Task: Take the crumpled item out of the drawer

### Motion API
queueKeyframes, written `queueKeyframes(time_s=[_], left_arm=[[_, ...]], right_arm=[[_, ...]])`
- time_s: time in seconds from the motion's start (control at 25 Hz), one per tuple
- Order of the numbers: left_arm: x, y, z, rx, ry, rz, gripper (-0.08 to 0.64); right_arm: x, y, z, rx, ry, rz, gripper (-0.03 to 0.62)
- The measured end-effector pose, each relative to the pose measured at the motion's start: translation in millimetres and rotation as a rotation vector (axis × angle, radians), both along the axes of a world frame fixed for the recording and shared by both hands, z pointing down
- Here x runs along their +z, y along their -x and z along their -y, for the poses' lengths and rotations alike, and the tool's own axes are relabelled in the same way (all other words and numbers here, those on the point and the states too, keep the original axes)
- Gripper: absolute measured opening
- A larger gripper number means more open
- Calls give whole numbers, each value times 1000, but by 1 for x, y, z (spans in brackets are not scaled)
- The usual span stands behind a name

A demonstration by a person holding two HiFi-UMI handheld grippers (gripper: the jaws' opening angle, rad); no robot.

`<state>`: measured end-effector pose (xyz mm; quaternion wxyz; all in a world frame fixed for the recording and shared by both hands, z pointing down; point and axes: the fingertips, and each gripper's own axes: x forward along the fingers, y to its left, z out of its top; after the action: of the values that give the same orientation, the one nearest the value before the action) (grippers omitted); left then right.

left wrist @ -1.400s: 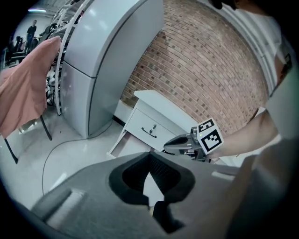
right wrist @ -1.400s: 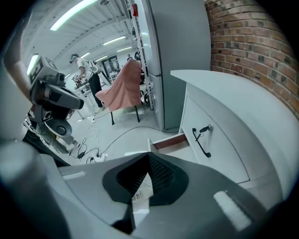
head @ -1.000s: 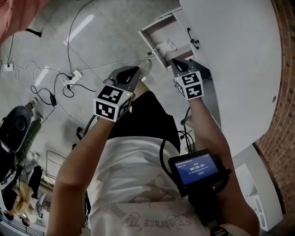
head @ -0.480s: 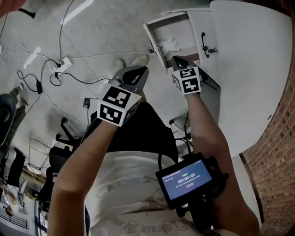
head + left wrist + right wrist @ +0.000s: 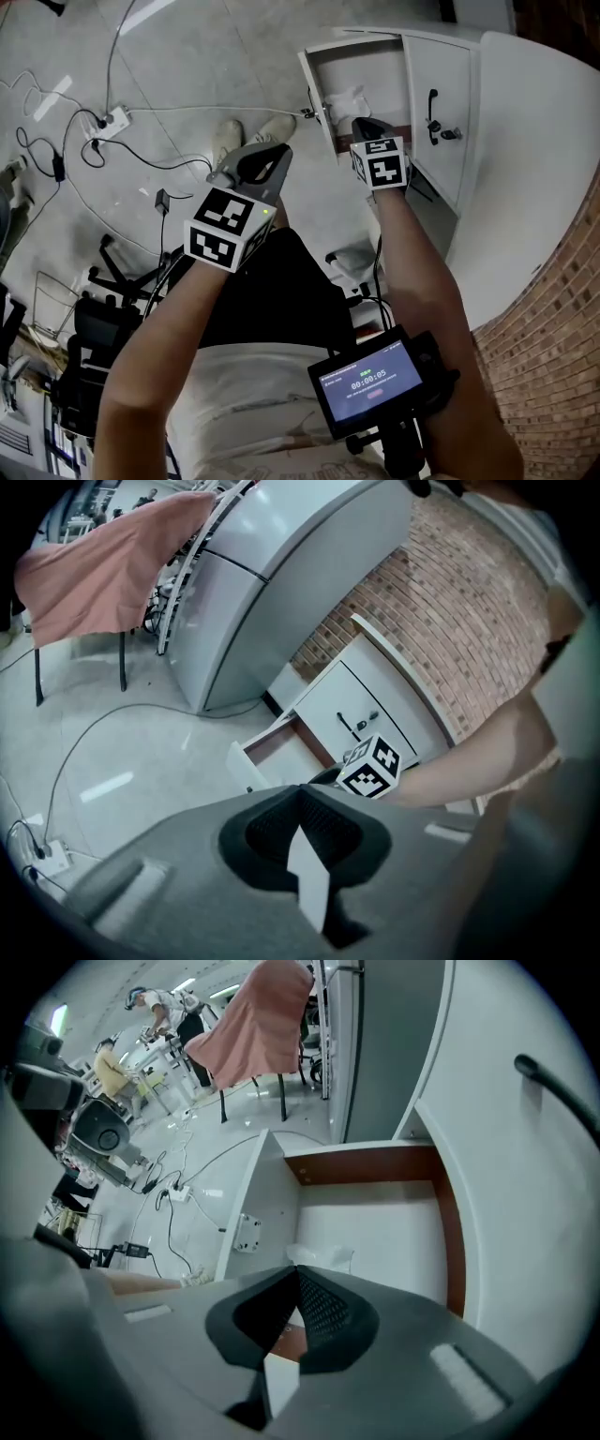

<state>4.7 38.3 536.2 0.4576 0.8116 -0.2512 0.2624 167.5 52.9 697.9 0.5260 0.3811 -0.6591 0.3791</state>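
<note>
A white drawer stands pulled out of a low white cabinet. In it lies a crumpled white item, loose on the drawer floor near the front. My right gripper hovers just short of it, over the drawer's front edge, jaws shut and empty. The right gripper view shows the crumpled item right beyond the tips of that gripper. My left gripper hangs shut and empty over the floor, left of the drawer. In the left gripper view the drawer lies beyond its shut tips.
A cabinet door with a black handle is right of the drawer. Cables and a power strip lie on the floor at left, with chair bases nearer. A pink cloth hangs over a chair. A brick wall runs along the right.
The head view has swung, so the drawer and cabinet now sit higher and further right. Both grippers keep much the same stance, the right one still at the drawer's front. Nothing was taken hold of.
</note>
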Motion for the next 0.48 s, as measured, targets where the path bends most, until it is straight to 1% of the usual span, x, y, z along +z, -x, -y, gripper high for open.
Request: queueKeyframes(time_s=[0.12,0.2,0.36,0.48], left_arm=[[6,-10,2,6,-10,-11,2],[6,-15,0,16,-13,-17,2],[10,-19,-1,35,-18,-16,2],[16,-10,-4,45,-13,-2,2]], right_arm=[[16,-10,-3,-12,58,-42,8],[23,-11,-6,-24,81,-54,14],[41,-15,0,-84,79,-76,30],[55,-22,5,-81,75,-101,77]])
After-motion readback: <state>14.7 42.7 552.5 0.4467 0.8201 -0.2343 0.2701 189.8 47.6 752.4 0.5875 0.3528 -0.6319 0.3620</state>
